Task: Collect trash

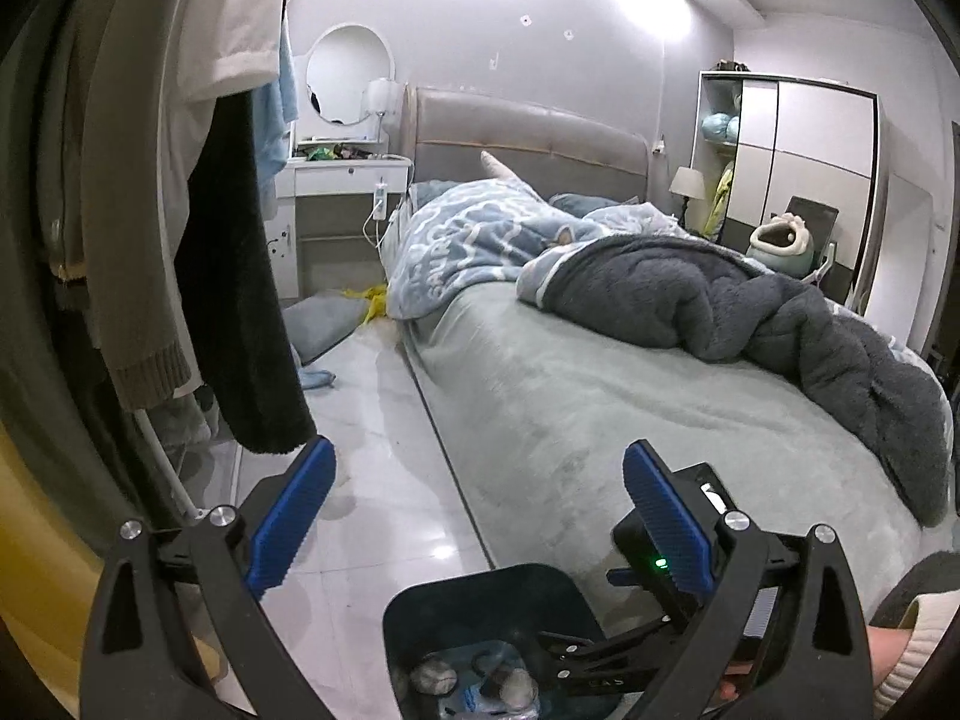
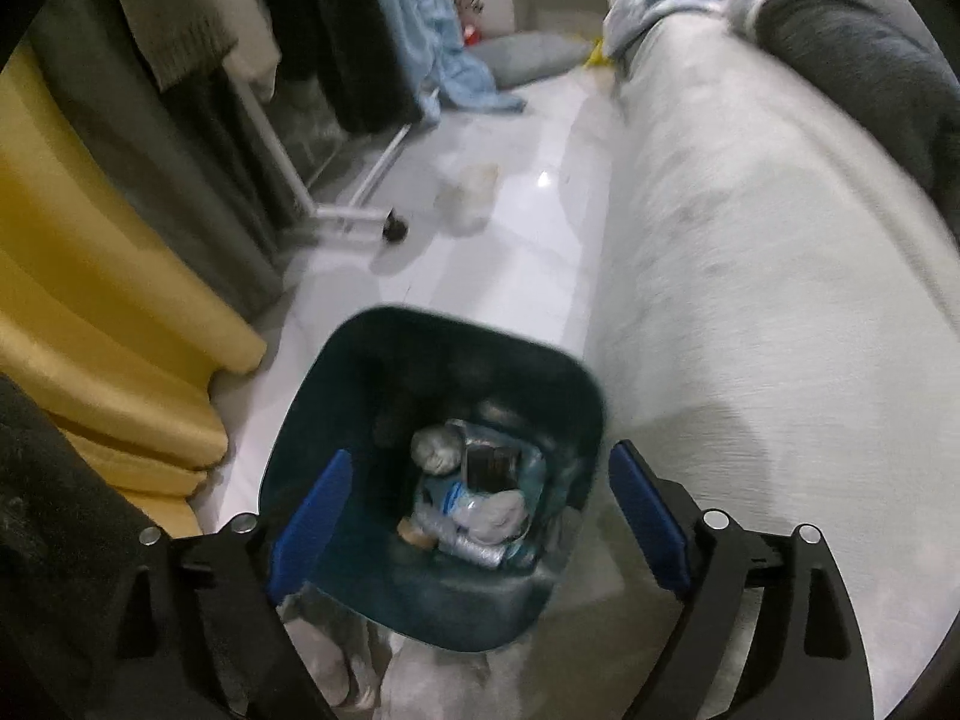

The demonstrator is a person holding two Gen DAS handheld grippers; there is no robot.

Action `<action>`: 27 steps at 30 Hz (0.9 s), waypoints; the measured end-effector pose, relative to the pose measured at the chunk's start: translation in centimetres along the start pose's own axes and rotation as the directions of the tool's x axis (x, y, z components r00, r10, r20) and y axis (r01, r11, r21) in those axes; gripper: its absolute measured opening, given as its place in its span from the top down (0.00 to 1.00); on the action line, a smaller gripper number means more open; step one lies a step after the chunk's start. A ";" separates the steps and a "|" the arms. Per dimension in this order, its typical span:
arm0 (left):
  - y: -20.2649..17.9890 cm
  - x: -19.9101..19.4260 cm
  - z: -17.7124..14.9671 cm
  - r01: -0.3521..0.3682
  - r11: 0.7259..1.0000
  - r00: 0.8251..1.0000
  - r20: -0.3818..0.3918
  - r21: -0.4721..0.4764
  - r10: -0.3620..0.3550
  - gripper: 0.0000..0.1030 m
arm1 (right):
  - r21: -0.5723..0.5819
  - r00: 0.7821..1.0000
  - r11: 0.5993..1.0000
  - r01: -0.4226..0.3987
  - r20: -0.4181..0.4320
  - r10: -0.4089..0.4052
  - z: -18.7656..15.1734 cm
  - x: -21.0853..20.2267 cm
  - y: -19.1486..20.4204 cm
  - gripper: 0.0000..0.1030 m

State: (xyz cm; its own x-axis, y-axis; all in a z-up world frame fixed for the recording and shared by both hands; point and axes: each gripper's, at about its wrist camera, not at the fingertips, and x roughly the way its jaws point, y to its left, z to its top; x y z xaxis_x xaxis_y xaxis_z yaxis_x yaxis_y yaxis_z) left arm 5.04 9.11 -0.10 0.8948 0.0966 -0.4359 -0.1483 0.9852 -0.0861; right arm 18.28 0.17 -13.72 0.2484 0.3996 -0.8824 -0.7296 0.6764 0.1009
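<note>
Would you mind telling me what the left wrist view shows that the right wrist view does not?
Only the left wrist view shows the headboard, the round mirror, the white vanity, the wardrobe and the open left gripper.

Only the right wrist view shows the yellow curtain, a pale item on the floor and the open right gripper, nothing between its fingers, over the bin.

Both show the dark trash bin holding bottles and wads, the bed, hanging clothes and the grey blanket.
</note>
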 end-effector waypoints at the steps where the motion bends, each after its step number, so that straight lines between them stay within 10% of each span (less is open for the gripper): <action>1: -0.2 -0.2 0.1 -0.002 1.000 1.000 0.010 0.005 0.002 0.05 | 0.003 1.000 1.000 0.011 0.022 -0.011 0.0 -0.8 -0.4 0.13; 15: -6.4 -1.6 1.2 0.070 0.997 0.996 0.053 0.044 -0.073 0.04 | 0.203 0.947 0.974 0.102 0.279 -0.158 -4.1 -12.2 -7.5 0.05; 27: -11.0 -1.8 0.0 0.038 0.990 0.997 0.057 0.134 -0.046 0.03 | 0.368 0.823 0.891 0.265 0.396 -0.408 -11.7 -19.4 -12.5 0.03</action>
State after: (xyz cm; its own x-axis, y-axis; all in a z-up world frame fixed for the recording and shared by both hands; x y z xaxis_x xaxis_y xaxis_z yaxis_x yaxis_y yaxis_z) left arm 5.04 -1.96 1.61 0.9230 0.0590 -0.3802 -0.0565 0.9982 0.0178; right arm 15.08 -23.27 -3.26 0.7545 0.2976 -0.5850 -0.3498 0.9365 0.0253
